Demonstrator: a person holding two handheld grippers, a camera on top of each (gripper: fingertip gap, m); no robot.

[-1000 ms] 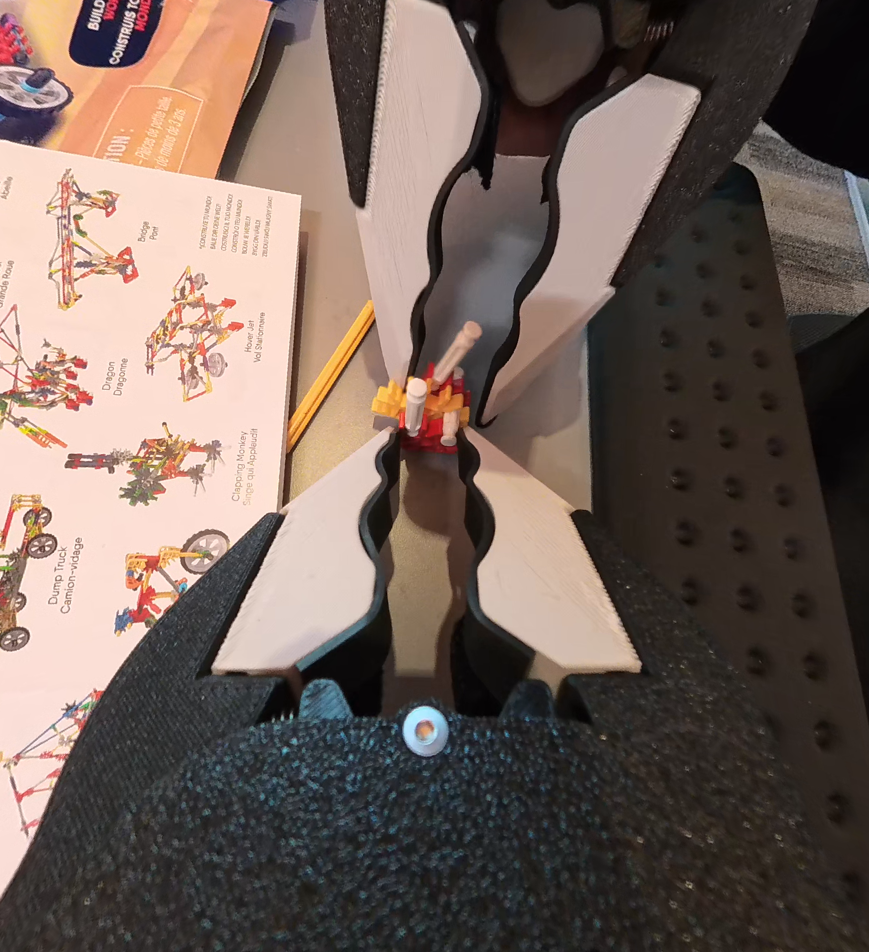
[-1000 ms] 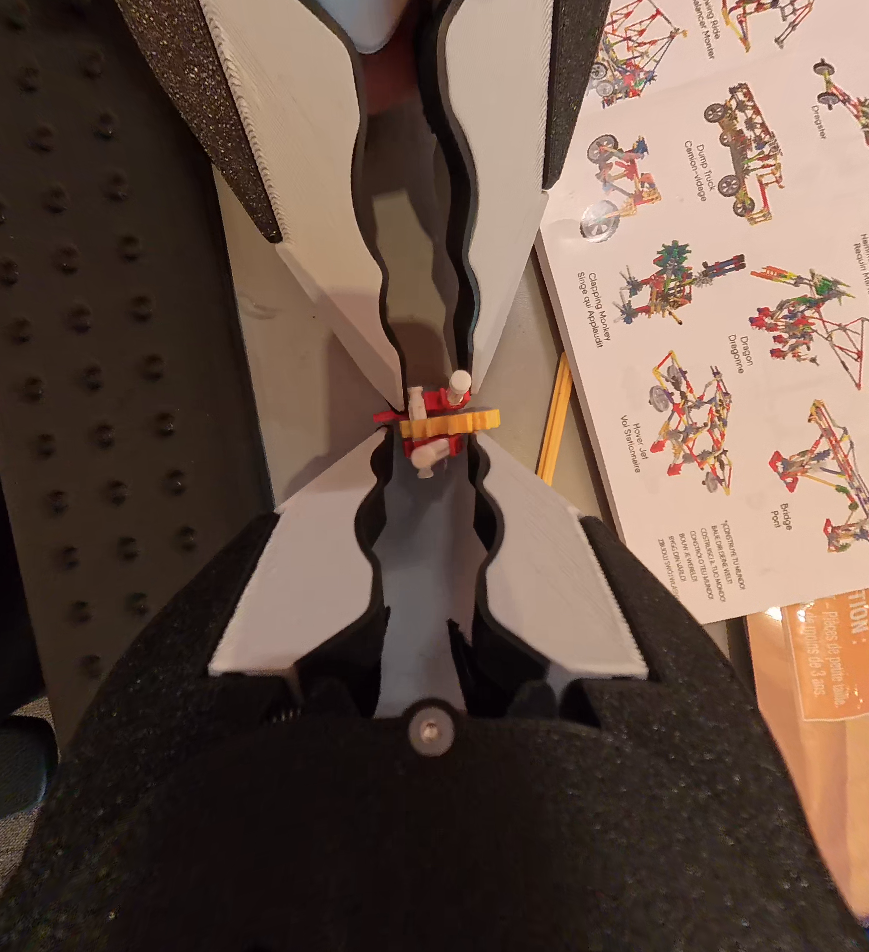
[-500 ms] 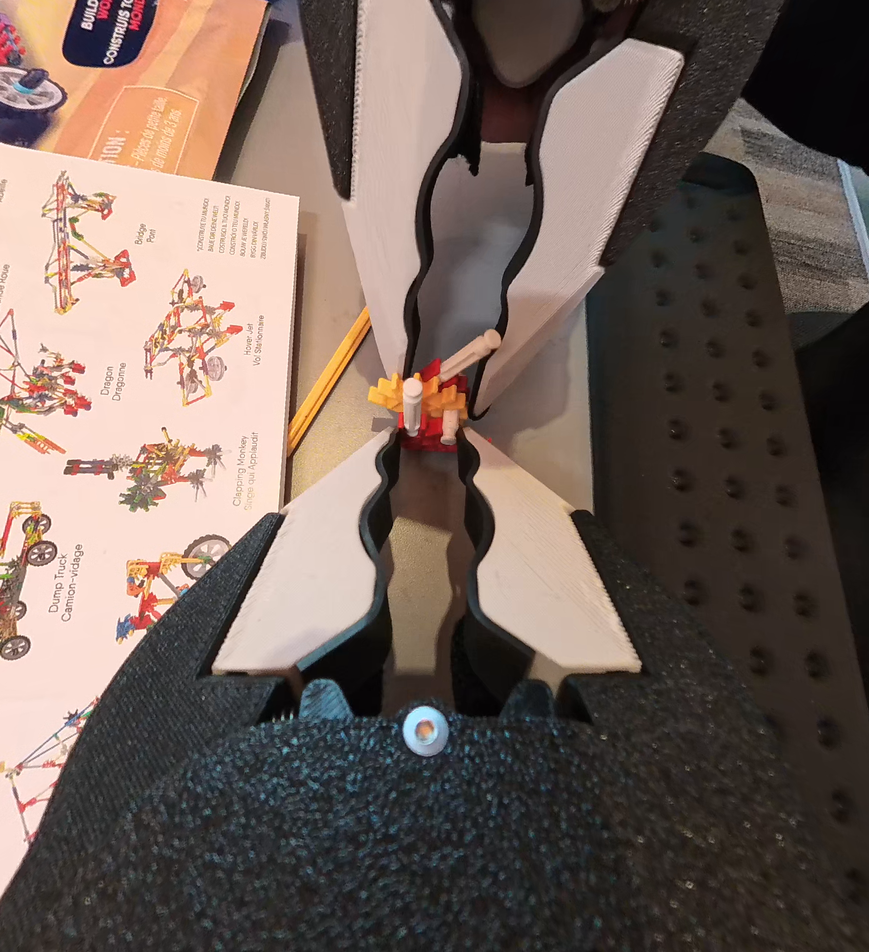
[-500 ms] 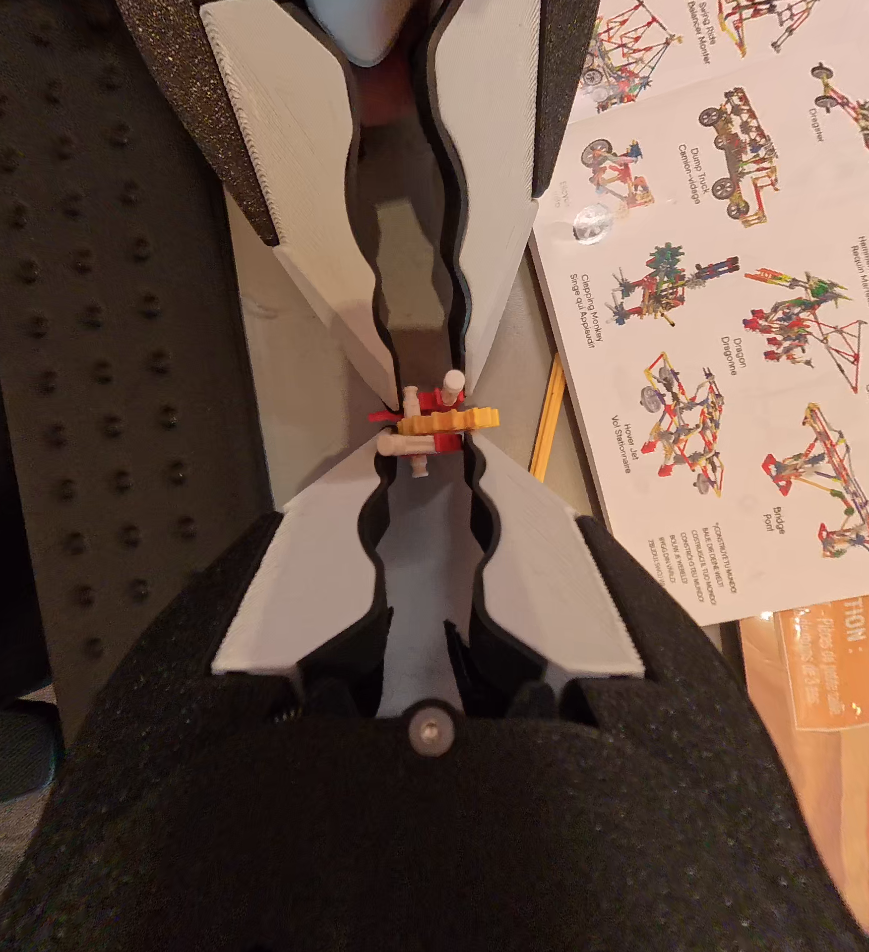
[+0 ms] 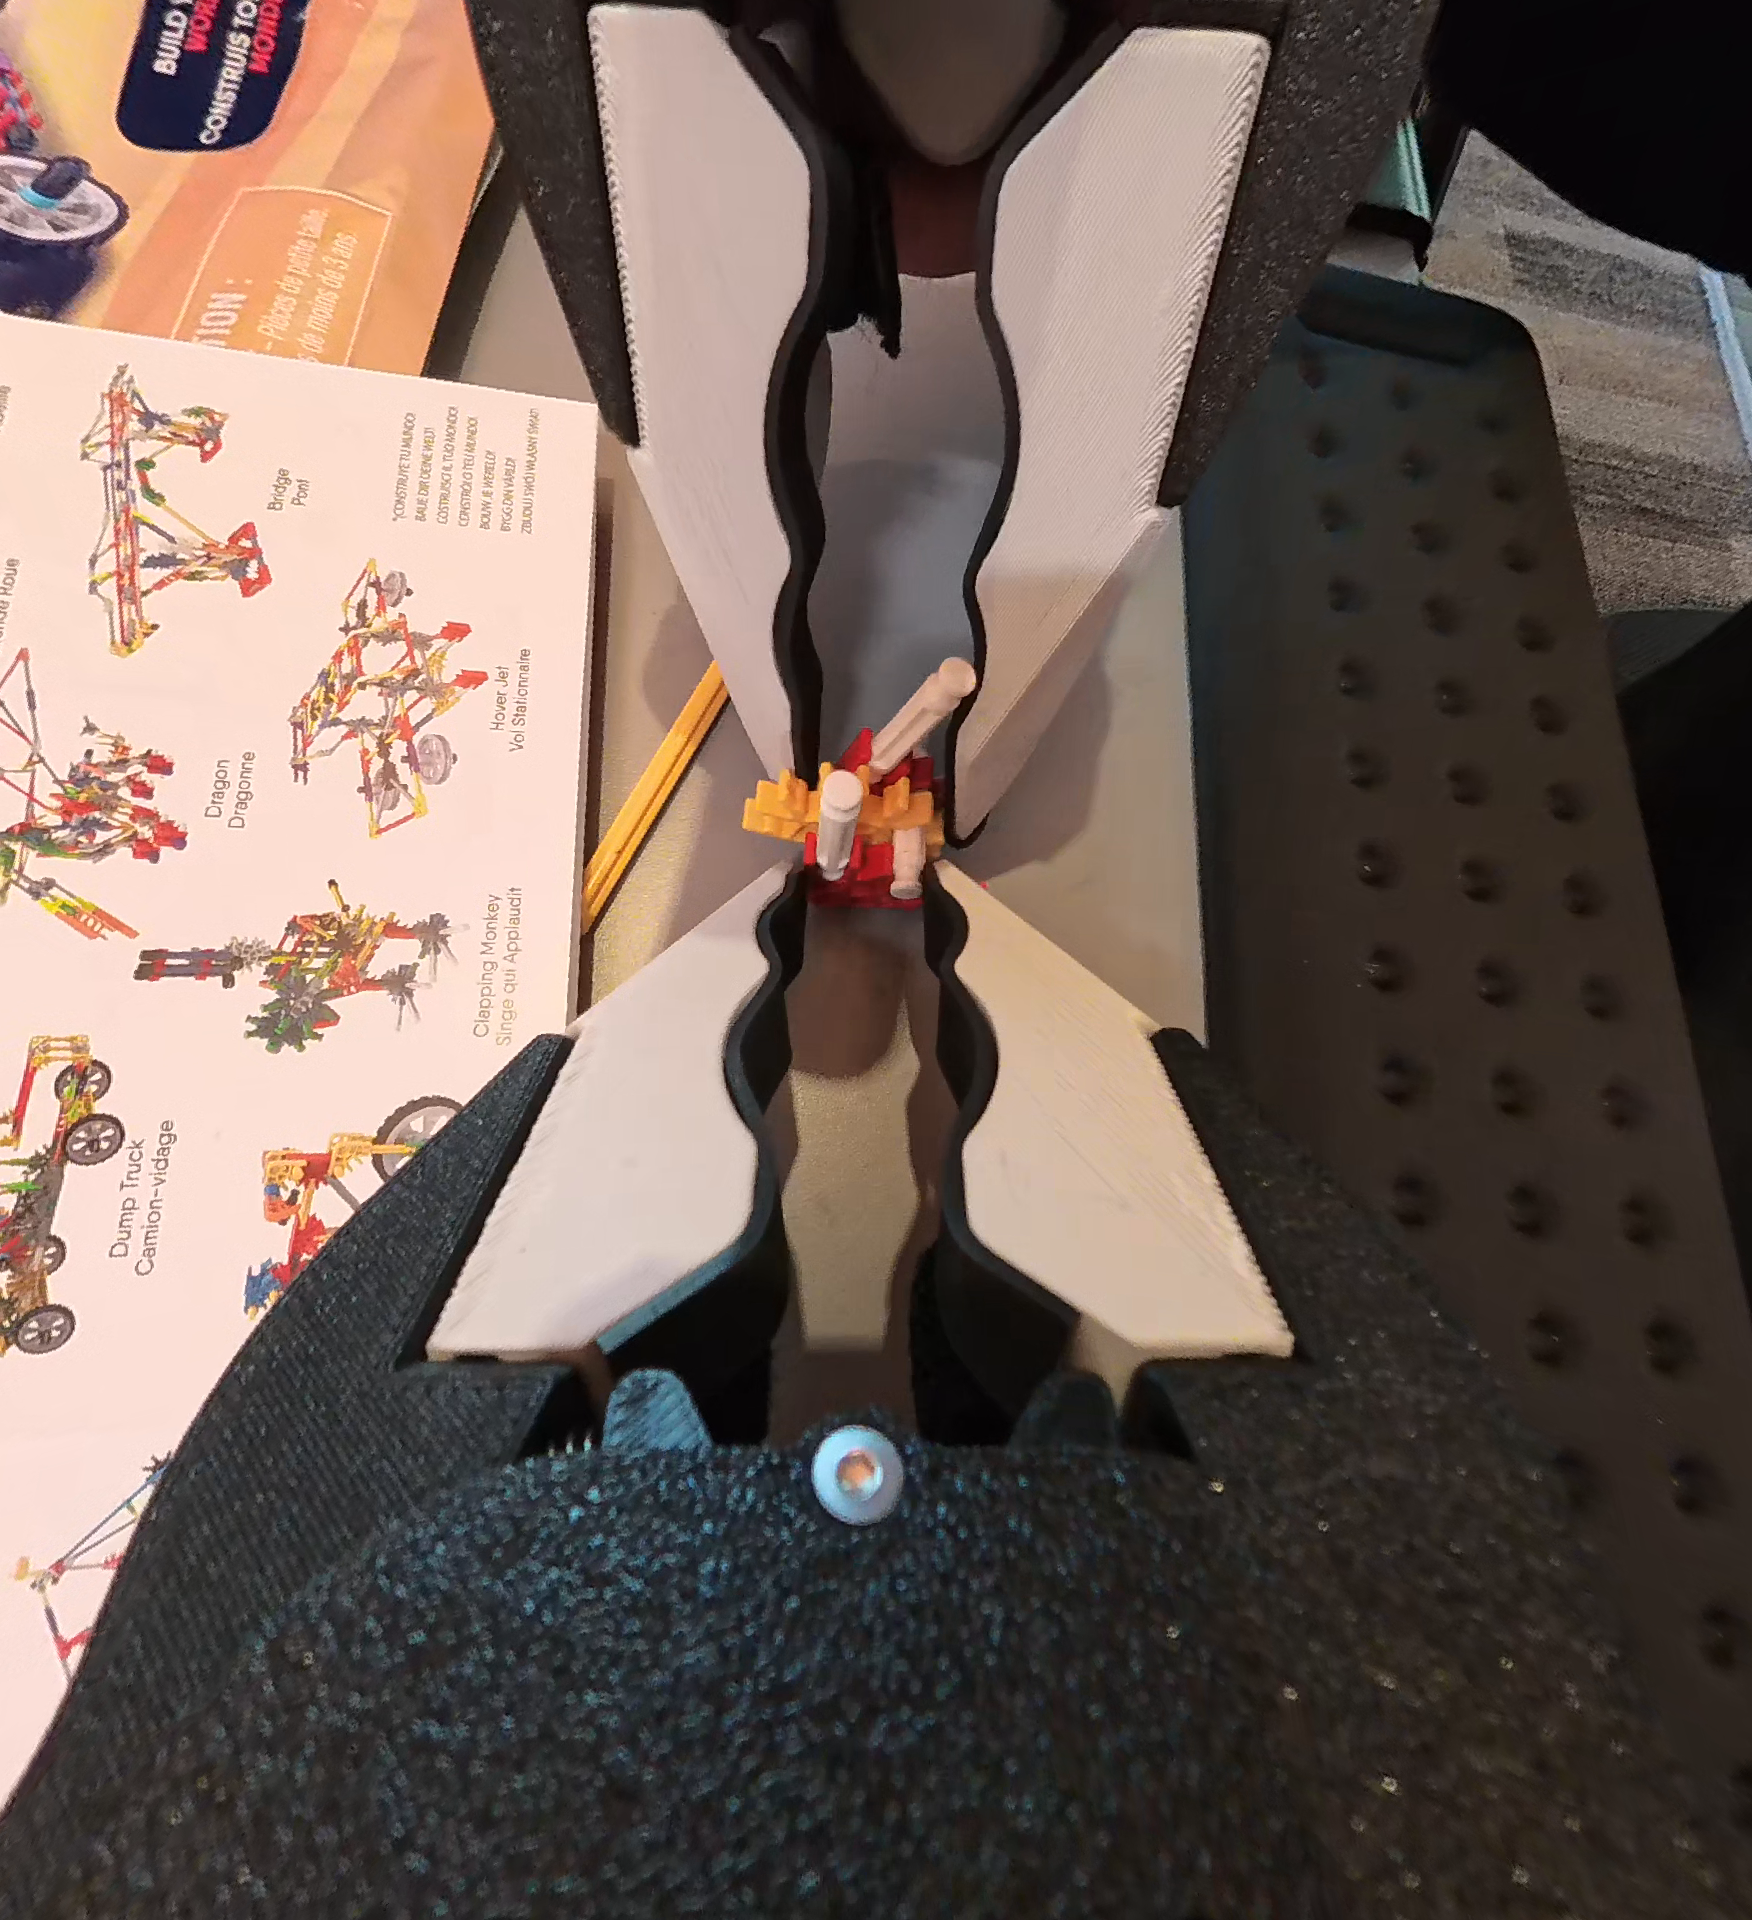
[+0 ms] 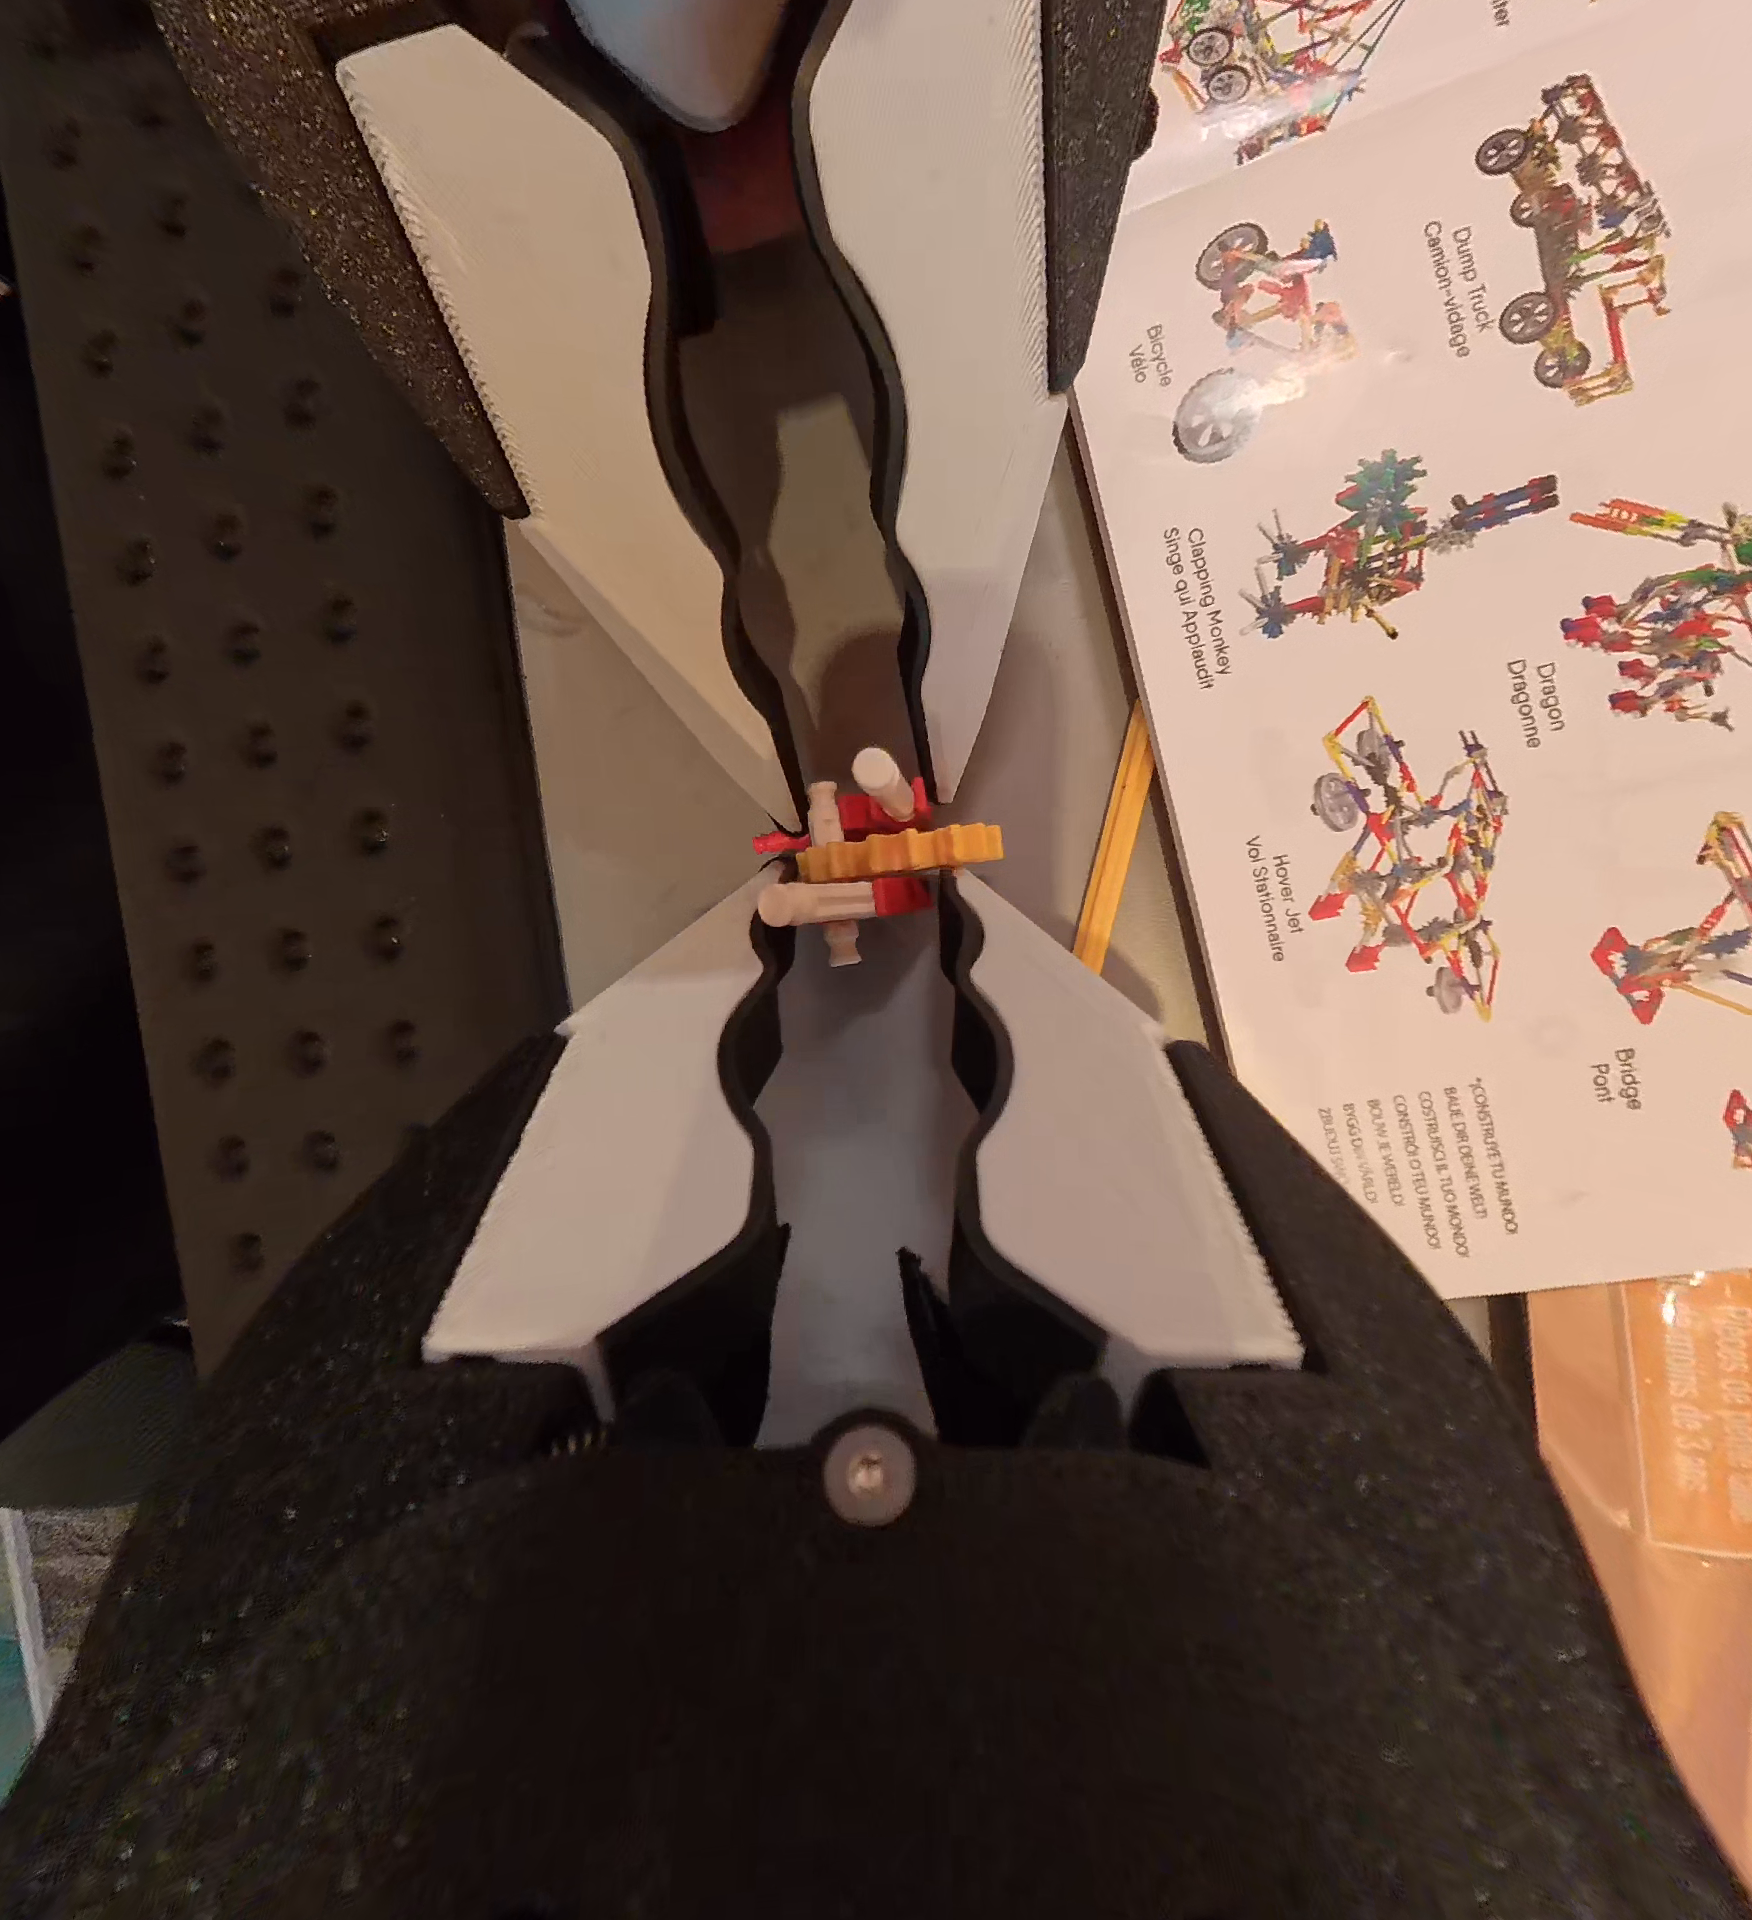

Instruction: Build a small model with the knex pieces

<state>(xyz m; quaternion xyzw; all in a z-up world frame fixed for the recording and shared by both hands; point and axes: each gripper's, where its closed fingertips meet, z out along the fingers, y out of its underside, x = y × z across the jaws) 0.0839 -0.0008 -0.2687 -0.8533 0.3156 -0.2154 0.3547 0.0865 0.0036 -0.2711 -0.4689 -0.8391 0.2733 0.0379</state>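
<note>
A small toy assembly (image 5: 856, 831) of red connectors, a yellow gear (image 5: 794, 816) and short white rods (image 5: 929, 707) is held above the grey table between both grippers, which meet tip to tip. My left gripper (image 5: 864, 899) is shut on its near red part. My right gripper (image 5: 872, 800) comes in from the top, shut on the far part. In the right wrist view my right gripper (image 6: 856, 904) grips the assembly (image 6: 898, 894) below the yellow gear (image 6: 903, 852). A white rod (image 6: 815, 904) sticks out left. The left gripper (image 6: 867, 805) holds the far side.
A printed sheet with pictures of models (image 5: 228, 727) (image 6: 1474, 623) lies beside the grippers, with an orange box (image 5: 280, 208) (image 6: 1682, 1507) past it. A thin yellow rod (image 5: 659, 779) (image 6: 1116, 821) lies on the table by the sheet. A black dimpled surface (image 5: 1474, 935) (image 6: 228, 623) borders the other side. My left and right fingertips are right by each other.
Both grippers keep their hold. In the right wrist view the near white rod has swung from pointing toward the camera to pointing sideways left; the left gripper has tilted slightly.
</note>
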